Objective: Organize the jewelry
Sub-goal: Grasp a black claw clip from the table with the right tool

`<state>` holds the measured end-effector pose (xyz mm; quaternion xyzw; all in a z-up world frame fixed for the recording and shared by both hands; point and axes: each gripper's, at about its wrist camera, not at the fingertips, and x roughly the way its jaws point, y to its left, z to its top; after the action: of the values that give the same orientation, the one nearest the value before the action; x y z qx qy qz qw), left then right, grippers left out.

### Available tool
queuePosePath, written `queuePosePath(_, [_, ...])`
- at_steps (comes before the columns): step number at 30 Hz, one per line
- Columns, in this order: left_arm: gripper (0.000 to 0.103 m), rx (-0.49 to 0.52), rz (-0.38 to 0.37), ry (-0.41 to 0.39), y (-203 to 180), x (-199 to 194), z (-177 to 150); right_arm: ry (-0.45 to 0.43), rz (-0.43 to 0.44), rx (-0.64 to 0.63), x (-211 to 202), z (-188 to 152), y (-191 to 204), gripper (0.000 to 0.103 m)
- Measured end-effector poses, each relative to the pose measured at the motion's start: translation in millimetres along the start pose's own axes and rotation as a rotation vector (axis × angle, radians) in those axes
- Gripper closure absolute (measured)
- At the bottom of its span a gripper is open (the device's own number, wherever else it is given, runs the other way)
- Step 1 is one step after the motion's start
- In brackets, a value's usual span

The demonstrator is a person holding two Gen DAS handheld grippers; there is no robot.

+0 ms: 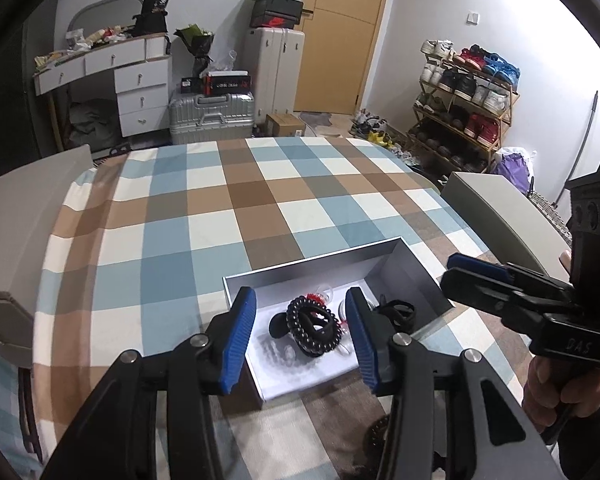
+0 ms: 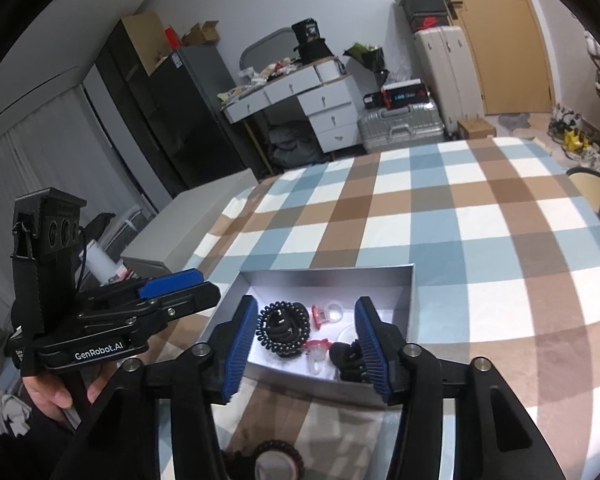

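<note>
Both the left tongs (image 1: 302,334) and right tongs (image 2: 306,344) hang apart and empty over the grey box (image 1: 312,266) on the checked tabletop (image 1: 220,208). The jewelry, a black spiral hair tie (image 1: 312,326) among red and clear pieces, lies tangled inside, so a grab could likely snag several at once.

Black coiled bracelet (image 1: 314,330) in open box (image 1: 312,266)

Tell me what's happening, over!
Left gripper open, right gripper open, both empty. Black spiral bracelet lies inside box. Nothing blocking.
</note>
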<state>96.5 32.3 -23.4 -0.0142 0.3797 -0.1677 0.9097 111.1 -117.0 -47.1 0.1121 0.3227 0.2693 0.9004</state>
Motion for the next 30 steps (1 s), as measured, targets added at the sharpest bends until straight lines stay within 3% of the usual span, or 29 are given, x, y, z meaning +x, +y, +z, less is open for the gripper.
queuePosePath(3, [0.062, -0.024, 0.007, -0.006, -6.5, -6.3, -4.8, -0.039, -0.017, -0.009, -12.4, -4.0, 3.7, 0.034])
queuePosePath(6, [0.061, -0.017, 0.02, -0.014, -16.3, -11.7, -12.1, -0.052, -0.027, -0.015, -21.9, -8.6, 7.2, 0.034])
queuePosePath(7, [0.058, -0.017, 0.025, -0.019, -18.6, -14.1, -14.5, -0.053, -0.029, -0.018, -24.6, -9.7, 7.9, 0.034])
queuePosePath(10, [0.03, -0.047, 0.045, -0.04, -21.2, -22.3, -21.2, -0.073, -0.049, -0.043, -36.3, -16.2, 11.5, 0.024])
queuePosePath(13, [0.023, -0.077, 0.046, -0.059, -22.0, -29.7, -26.6, -0.088, -0.072, -0.072, -48.0, -24.0, 13.8, 0.017])
queuePosePath(17, [0.016, -0.112, 0.101, -0.079, -25.0, -36.2, -37.7, -0.08, -0.086, -0.102, -58.4, -40.1, 15.7, 0.01])
queuePosePath(20, [0.001, -0.179, 0.175, -0.124, -20.7, -42.3, -53.1, -0.1, -0.083, -0.109, -68.8, -58.6, 15.7, 0.003])
queuePosePath(25, [0.001, -0.158, 0.243, -0.119, -22.7, -44.4, -75.5, -0.039, -0.085, -0.182, -68.5, -87.6, 24.6, 0.002])
queuePosePath(30, [0.001, -0.164, 0.24, -0.065, -18.7, -43.6, -98.5, 0.022, -0.067, -0.244, -59.8, -117.2, 33.6, 0.002])
